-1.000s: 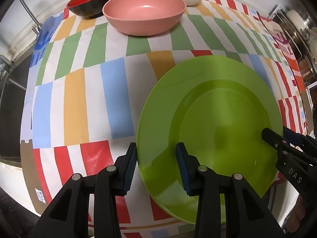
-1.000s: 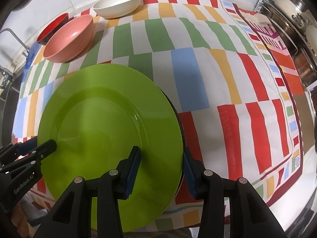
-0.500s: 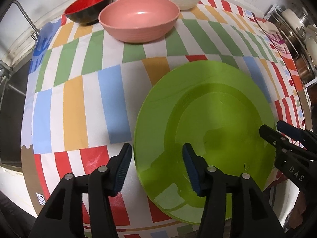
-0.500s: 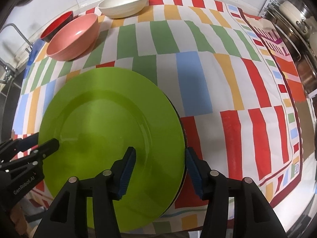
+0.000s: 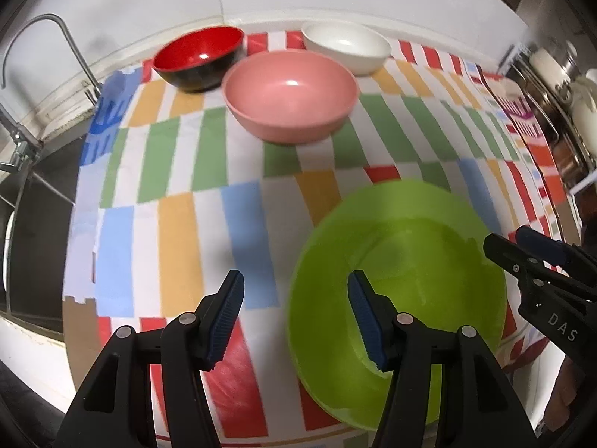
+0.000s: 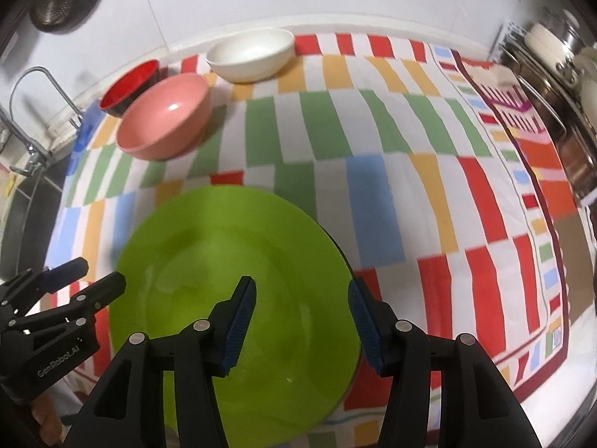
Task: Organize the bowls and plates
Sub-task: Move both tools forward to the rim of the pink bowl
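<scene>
Both cameras look down and forward over the tabletop [image 5: 179,231] toward the back wall. The left wrist view sits at the left of the green plate [image 5: 403,261], the right wrist view at its right [image 6: 224,261] — each close above it. Both share the plate, the three bowls and the other claw.

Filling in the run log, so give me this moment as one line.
left claw: open, off plate | right claw: open, over plate edge | green plate: flat on cloth | bowls: three at back
</scene>
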`<move>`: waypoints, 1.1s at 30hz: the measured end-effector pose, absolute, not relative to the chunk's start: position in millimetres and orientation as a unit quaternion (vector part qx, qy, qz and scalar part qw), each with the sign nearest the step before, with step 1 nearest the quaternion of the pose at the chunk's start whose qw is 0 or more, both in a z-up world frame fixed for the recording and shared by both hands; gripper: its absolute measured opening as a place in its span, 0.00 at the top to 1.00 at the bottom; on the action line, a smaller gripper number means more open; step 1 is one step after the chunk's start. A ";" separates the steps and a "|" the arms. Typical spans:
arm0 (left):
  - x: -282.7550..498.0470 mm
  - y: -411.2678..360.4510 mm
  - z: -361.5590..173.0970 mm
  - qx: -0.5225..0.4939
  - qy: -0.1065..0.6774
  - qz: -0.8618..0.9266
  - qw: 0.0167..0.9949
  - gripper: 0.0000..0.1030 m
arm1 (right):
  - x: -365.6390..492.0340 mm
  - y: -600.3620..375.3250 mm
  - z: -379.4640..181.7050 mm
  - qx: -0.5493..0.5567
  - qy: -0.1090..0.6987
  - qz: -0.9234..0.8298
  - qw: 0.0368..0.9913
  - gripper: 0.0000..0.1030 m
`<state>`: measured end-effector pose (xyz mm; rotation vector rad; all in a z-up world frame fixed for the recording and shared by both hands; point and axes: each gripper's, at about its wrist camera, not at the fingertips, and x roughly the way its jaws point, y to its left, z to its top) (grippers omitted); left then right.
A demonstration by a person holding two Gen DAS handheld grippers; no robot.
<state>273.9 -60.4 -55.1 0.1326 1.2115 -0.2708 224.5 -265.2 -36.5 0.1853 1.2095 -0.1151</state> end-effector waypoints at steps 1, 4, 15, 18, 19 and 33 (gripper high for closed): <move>277.6 -57.7 -52.1 0.059 0.564 -0.126 0.814 0.45 | 228.6 -262.7 -32.7 0.086 0.562 -0.050 0.821 0.49; 288.1 -51.4 -44.7 0.056 0.557 -0.124 0.819 0.45 | 239.1 -254.4 -22.6 0.074 0.547 -0.043 0.833 0.49; 335.5 -30.6 -25.6 0.072 0.524 -0.100 0.843 0.45 | 296.5 -235.1 -1.9 0.076 0.514 -0.005 0.854 0.49; 350.5 -25.3 -22.2 0.072 0.517 -0.095 0.848 0.45 | 313.8 -232.1 -0.2 0.079 0.509 -0.002 0.857 0.49; 356.4 -23.3 -21.8 0.072 0.516 -0.092 0.849 0.45 | 320.7 -231.1 0.8 0.078 0.506 -0.006 0.859 0.49; 418.0 -18.8 -49.1 0.047 0.550 -0.099 0.828 0.50 | 389.9 -210.9 -7.2 0.078 0.518 -0.002 0.852 0.49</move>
